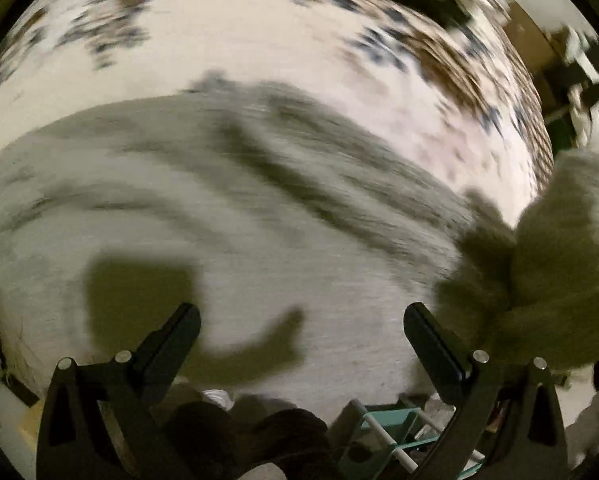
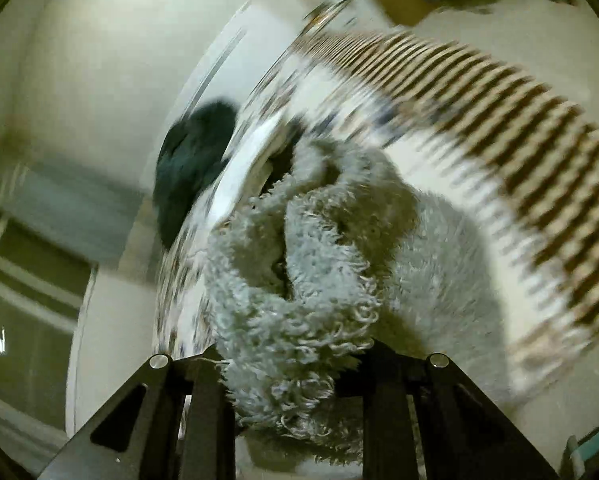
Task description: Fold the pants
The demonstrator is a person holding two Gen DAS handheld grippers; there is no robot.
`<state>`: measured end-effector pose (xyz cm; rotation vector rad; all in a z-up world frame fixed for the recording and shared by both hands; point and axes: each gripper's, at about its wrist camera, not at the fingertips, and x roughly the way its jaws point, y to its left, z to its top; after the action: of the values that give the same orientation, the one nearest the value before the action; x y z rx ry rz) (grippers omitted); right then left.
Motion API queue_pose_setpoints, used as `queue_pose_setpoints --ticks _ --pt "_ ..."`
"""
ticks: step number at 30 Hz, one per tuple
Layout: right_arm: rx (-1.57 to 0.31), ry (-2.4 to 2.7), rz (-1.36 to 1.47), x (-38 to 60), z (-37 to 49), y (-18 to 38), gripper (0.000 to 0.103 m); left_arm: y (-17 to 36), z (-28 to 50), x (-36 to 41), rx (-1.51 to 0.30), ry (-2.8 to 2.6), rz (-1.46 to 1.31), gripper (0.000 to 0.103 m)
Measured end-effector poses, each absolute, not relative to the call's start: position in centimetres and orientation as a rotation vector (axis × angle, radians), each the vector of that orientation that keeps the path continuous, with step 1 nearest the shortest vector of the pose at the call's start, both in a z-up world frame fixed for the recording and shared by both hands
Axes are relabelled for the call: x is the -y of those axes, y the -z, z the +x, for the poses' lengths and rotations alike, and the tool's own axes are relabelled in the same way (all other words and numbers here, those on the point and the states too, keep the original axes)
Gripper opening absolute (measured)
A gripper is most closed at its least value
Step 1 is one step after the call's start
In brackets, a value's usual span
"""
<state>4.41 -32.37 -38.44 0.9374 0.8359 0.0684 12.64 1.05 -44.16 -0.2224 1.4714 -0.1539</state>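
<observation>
The grey fleece pants point(image 1: 227, 216) lie spread over a patterned bed cover point(image 1: 259, 40), blurred by motion in the left wrist view. My left gripper point(image 1: 299, 320) hangs above them, open, nothing between its fingers, and its shadow falls on the fabric. At the right edge a bunched part of the pants point(image 1: 559, 272) is lifted off the bed. In the right wrist view my right gripper point(image 2: 291, 356) is shut on a thick fold of the curly grey pants point(image 2: 299, 272), which fills the gap between the jaws and hangs back toward the bed.
The bed cover has a white ground with dark blotches and a brown-striped border point(image 2: 539, 152). A dark green bundle point(image 2: 191, 168) lies at the bed's far side. A teal and white rack point(image 1: 391, 428) stands below the left gripper. A wall and window point(image 2: 31, 280) are behind.
</observation>
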Motion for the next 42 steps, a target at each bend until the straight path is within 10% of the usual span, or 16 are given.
queue_pose_setpoints --ticks 11,13,15,27,32,34,42 --pt "-1.233 -0.171 0.628 9.0 8.9 49.9 0.027 44.4 10.8 -15.9 -1.441 -0.013 -0.264 0.103" --pt "-1.312 -0.165 0.654 8.7 9.0 50.5 0.071 44.2 10.8 -16.5 -1.436 0.003 -0.281 0.103" --pt "-1.279 -0.196 0.755 9.9 7.9 48.9 0.089 43.9 11.2 -16.0 -1.424 0.034 -0.283 0.103" --pt "-1.273 0.218 0.742 22.9 1.5 44.0 0.090 45.3 15.5 -1.3 -1.402 0.307 -0.195 0.103" --pt "-1.250 0.300 0.787 25.8 0.6 45.2 0.090 49.1 15.2 3.7 -1.481 0.379 -0.057 0.072" --pt "-1.253 0.317 0.801 26.3 0.6 46.0 0.090 50.7 15.2 4.3 -1.500 0.379 -0.031 0.026" --pt "-1.274 0.322 0.803 26.4 2.6 48.3 0.090 44.8 13.6 0.7 -1.351 0.438 -0.171 0.011"
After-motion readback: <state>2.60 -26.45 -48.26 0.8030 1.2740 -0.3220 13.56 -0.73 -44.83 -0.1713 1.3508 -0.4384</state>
